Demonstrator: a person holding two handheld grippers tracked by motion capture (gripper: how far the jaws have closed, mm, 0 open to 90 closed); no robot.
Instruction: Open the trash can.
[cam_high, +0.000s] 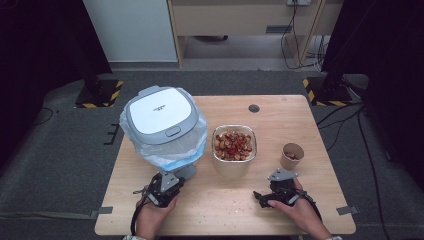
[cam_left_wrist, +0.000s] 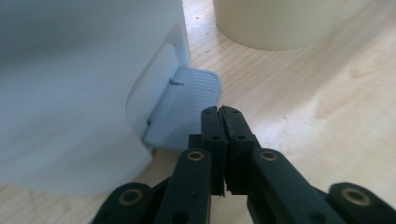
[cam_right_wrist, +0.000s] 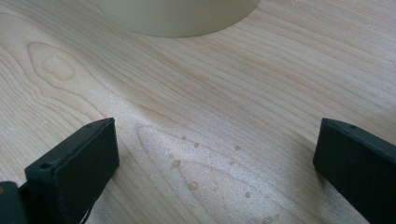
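Pedal (cam_left_wrist: 184, 107) of bin (cam_high: 162, 125): just ahead-left of left gripper (cam_left_wrist: 221, 111), jaws shut on nothing, not yet pressed. Lid (cam_high: 159, 114) closed. Bowl (cam_high: 234, 150) full, ahead of right gripper (cam_right_wrist: 215, 154), jaws wide, empty. Opening and emptying probably left.
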